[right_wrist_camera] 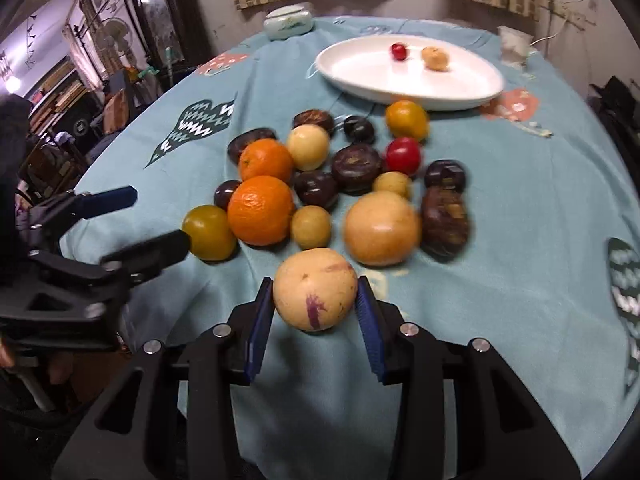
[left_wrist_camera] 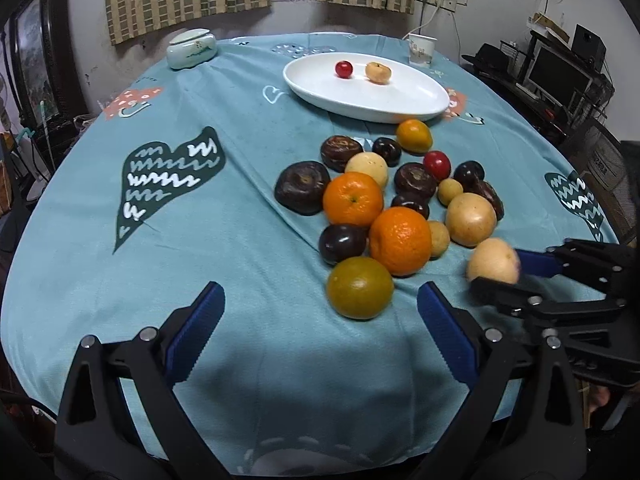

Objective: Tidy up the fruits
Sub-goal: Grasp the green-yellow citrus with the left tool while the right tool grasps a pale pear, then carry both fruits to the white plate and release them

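- Right gripper (right_wrist_camera: 316, 312): fingers closed against both sides of a pale yellow fruit with a purple streak (right_wrist_camera: 315, 289), low centre of the right wrist view.
- Left gripper (left_wrist_camera: 320, 332): fingers spread wide, nothing between them, above the teal tabletop (left_wrist_camera: 240, 240).
- Remaining fruit pile (left_wrist_camera: 384, 200) sits mid-frame.
- White oval plate (left_wrist_camera: 420, 100), upper centre, holds a red fruit (left_wrist_camera: 343, 69) and a yellow fruit (left_wrist_camera: 378, 73).

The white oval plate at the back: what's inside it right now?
The white oval plate holds two pieces: a small red fruit and a small tan round fruit, lying apart near its far side. The rest of its inside shows bare. Whatever lies under the plate is hidden.
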Tool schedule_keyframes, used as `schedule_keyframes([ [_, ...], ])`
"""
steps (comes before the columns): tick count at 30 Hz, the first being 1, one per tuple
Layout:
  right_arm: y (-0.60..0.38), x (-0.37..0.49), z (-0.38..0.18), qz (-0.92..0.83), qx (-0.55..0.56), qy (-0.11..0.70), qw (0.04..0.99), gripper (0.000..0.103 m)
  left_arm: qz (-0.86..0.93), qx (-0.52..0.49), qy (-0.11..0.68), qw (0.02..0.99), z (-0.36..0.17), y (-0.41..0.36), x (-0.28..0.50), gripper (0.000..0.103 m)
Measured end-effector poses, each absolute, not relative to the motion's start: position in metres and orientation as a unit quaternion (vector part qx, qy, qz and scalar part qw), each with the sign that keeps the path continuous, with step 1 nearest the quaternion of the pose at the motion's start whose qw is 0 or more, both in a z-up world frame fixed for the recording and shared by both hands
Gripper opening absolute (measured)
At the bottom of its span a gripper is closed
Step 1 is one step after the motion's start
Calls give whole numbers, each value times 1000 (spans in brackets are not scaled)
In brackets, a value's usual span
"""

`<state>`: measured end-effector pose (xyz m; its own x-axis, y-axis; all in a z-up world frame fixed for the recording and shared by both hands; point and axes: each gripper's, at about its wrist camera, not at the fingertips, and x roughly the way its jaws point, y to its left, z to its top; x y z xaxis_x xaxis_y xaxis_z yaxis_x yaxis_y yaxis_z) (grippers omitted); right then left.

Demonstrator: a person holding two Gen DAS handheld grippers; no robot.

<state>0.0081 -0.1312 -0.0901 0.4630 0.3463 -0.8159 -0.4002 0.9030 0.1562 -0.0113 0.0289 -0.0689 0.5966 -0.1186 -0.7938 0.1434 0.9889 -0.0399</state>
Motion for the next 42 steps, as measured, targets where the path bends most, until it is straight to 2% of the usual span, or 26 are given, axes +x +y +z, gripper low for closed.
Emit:
schedule_keyframes([
  [3, -148, 3, -82, 194, -25, 465, 863, 42, -77, 18, 445, 892, -75, 22, -8, 97],
  [4, -152, 2, -81, 190, -21, 465, 864, 42, -83, 17, 446, 891, -77, 19, -6, 93],
  [5, -156, 2, -80, 188, -16, 465, 865, 42, -88, 15, 446, 891, -79, 17, -6, 77],
  [6, -159, 2, -79, 186, -12, 464, 866, 42, -96, 14, 451, 887, -81, 14, -4, 68],
  [7, -161, 1, -79, 185, -9, 463, 866, 42, -107, 11, 459, 882, -84, 12, -2, 52],
  [8, -161, 2, -79, 186, -6, 463, 867, 42, -110, 9, 465, 878, -88, 11, 0, 43],
  [14, -162, 0, -76, 192, -1, 462, 866, 42, -118, -20, 454, 883, -83, 18, -3, 43],
  [28, -173, 16, -69, 195, 27, 460, 866, 42, -126, -12, 427, 895, -48, 11, 3, 43],
  [34, -181, 73, -44, 193, 19, 444, 875, 42, -127, 3, 417, 900, -17, 4, 62, 43],
  [38, -183, 134, -26, 185, -9, 431, 883, 42, -131, 8, 420, 898, 8, -4, 135, 43],
  [42, -181, 210, -28, 175, -22, 437, 882, 42, -122, 11, 438, 891, 5, -13, 218, 43],
])
